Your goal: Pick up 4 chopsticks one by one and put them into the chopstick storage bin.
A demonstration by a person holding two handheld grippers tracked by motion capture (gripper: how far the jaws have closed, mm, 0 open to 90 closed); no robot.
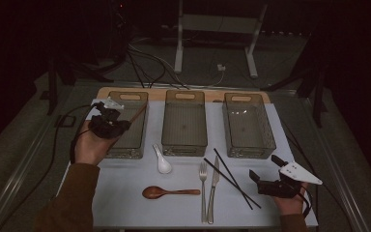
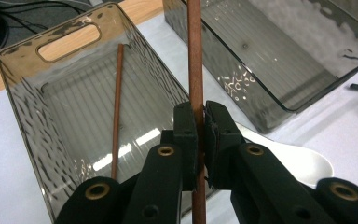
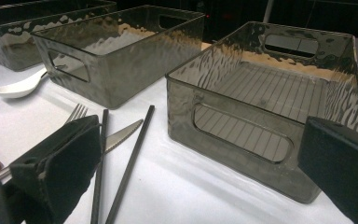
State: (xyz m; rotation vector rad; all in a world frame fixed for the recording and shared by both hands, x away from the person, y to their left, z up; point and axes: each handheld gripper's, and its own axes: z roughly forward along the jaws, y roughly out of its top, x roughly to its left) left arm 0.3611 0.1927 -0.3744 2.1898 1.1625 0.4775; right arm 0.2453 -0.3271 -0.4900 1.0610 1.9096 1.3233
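holding a brown chopstick (image 2: 195, 70) pinched in my left claw (image 2: 200, 135), jaws pressed tight on it, stick running upright between them. it's sitting over the left bin (image 2: 23, 98) w/ the claw (image 1: 107, 123) hovering above that bin's near half. a 2nd brown chopstick (image 2: 117, 107) is lying inside the bin on its ribbed floor. my right claw (image 1: 265, 174) is resting near the table's (image 1: 125, 203) front right corner, jaws spread wide, nothing btwn them. black chopsticks (image 3: 121, 172) are lying just beside it, w/ the fork (image 1: 203, 188), knife (image 1: 214, 186), wooden spoon (image 1: 166, 192) & white spoon (image 1: 162, 160) waiting on the table.
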